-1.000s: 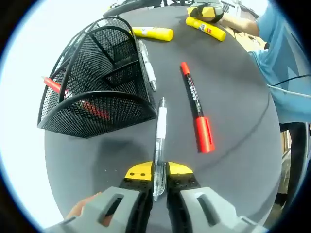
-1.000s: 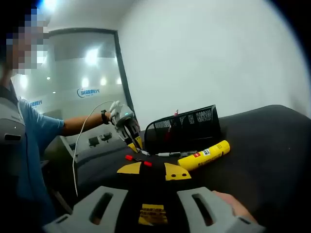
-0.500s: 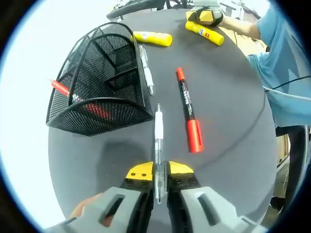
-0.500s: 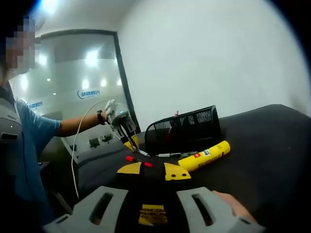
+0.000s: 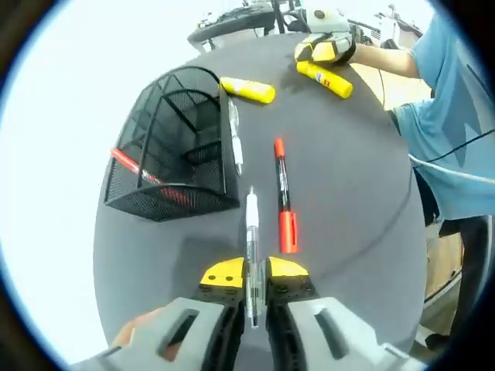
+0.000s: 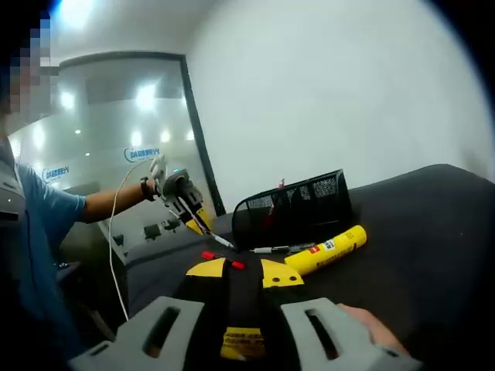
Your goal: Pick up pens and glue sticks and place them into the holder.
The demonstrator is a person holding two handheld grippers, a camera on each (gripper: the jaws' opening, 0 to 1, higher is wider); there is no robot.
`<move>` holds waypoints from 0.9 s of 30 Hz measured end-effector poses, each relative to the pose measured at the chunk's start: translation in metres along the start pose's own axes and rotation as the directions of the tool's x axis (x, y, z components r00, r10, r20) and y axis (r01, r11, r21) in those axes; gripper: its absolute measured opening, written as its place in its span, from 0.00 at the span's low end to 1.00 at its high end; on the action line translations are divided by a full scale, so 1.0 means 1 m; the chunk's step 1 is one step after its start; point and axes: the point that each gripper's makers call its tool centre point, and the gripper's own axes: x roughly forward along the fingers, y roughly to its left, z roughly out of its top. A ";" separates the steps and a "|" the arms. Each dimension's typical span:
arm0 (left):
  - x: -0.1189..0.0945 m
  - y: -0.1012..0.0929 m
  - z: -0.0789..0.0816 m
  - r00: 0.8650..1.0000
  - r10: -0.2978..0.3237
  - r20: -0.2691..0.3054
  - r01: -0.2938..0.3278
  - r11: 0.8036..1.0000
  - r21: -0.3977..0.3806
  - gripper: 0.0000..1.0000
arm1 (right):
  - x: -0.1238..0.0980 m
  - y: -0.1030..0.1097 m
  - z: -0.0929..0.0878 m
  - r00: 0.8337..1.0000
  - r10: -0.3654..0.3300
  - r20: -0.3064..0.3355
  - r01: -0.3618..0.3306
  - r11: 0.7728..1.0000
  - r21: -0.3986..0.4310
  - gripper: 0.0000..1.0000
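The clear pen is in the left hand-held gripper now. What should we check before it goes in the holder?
1. Grip: left hand-held gripper is shut on the clear pen: ok.
2. Pen lifted off the table: ok.
3. Mesh holder upright with its top open: ok.
4. Room inside: one red pen in it, space beside it: ok.
5. Right hand-held gripper far from the holder, by a glue stick: ok.
6. Pen tip over the opening: not ok.

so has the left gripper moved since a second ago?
Yes. In the right gripper view the left gripper, shut on the clear pen, has risen and drawn left, away from the mesh holder, lifting the pen off the table.
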 end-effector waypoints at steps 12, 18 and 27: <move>-0.012 -0.026 0.046 0.994 0.029 0.102 -0.024 0.999 -0.043 0.05 | -0.003 0.000 0.005 1.000 0.010 0.025 -0.010 1.000 0.018 0.12; 0.001 -0.046 0.066 0.991 0.030 0.130 -0.023 0.998 -0.059 0.05 | -0.006 0.000 0.010 0.999 0.015 0.051 -0.017 0.999 0.039 0.12; 0.018 -0.067 0.085 0.987 0.045 0.154 -0.031 0.995 -0.094 0.05 | -0.007 0.000 0.013 0.997 0.022 0.071 -0.026 0.998 0.057 0.12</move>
